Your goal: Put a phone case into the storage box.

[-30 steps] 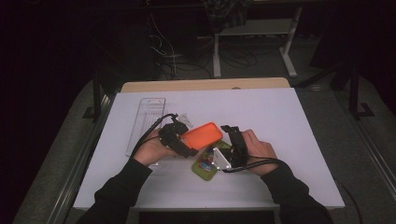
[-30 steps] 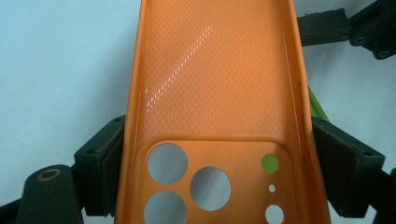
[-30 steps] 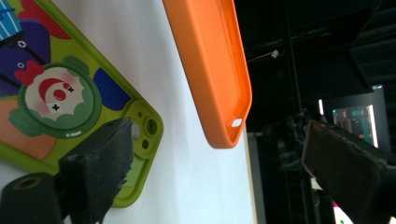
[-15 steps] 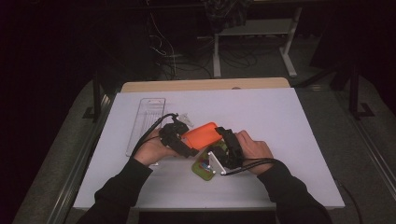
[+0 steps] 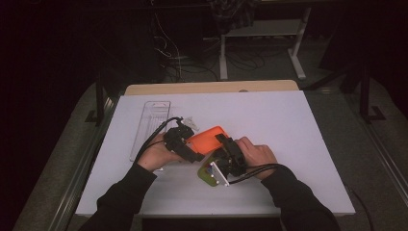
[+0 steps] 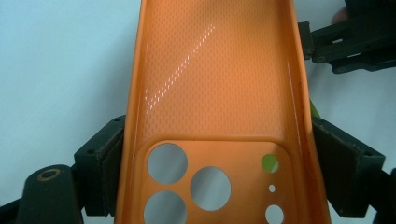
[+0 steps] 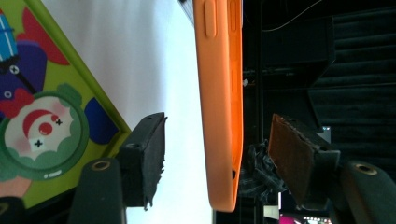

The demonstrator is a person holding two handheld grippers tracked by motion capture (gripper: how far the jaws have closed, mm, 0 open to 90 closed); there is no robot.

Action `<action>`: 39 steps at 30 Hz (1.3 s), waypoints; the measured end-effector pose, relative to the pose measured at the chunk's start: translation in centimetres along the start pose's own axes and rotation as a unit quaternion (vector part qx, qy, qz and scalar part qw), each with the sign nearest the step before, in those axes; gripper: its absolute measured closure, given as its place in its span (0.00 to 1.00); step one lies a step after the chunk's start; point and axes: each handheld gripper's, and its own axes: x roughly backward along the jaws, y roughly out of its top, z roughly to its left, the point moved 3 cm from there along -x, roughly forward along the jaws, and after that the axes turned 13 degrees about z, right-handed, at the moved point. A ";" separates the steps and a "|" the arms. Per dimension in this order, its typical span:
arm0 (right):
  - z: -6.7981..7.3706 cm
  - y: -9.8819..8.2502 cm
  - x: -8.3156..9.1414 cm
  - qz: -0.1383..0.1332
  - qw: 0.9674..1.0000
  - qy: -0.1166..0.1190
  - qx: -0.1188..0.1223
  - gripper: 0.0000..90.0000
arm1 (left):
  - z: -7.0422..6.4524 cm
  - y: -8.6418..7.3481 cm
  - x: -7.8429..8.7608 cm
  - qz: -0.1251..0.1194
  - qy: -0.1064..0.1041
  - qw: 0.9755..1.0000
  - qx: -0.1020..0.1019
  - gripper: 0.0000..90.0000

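Gripping an orange phone case (image 5: 208,139) by its two long edges, the left claw (image 5: 188,147) sits just left of the middle of the white table (image 5: 288,125). In the left gripper view the case (image 6: 215,102) lies hollow side up between the two black pads (image 6: 109,161), which press on its side walls near the camera cut-outs, three large round holes and a few small ones. The case points away from this claw toward about 2 o'clock in the high view.

The right claw (image 5: 226,149) meets the far end of the case from about 4 o'clock. In the right gripper view its jaws have just been closing, with the edge of the case (image 7: 219,102) standing between them. Clear gaps remain on both sides, so the pads (image 7: 149,154) are not yet pressing on it. The side buttons of the case show as raised ovals near the top of that view.

Under the right claw lies a green card (image 5: 208,174) with a bright cartoon print (image 7: 42,93), a round white and red face on green, with blue and red shapes around it. No writing on it can be read.

A clear plastic tray (image 5: 150,126) lies on the table at about 10 o'clock from the left claw, well apart from the case. No brand shows on the case.
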 end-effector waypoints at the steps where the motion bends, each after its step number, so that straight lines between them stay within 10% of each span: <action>1: 0.0 0.1 0.0 -0.001 1.000 -0.002 0.001 0.42 | 0.0 0.0 0.0 0.004 0.000 1.000 -0.003 0.17; 23: 0.2 0.6 0.4 0.007 1.000 -0.005 0.024 0.85 | -0.6 0.3 0.1 -0.014 -0.007 1.000 0.004 0.17; 39: 0.1 0.2 0.5 0.019 1.000 -0.003 0.010 0.86 | -0.8 0.3 1.1 -0.040 -0.014 0.999 -0.003 0.00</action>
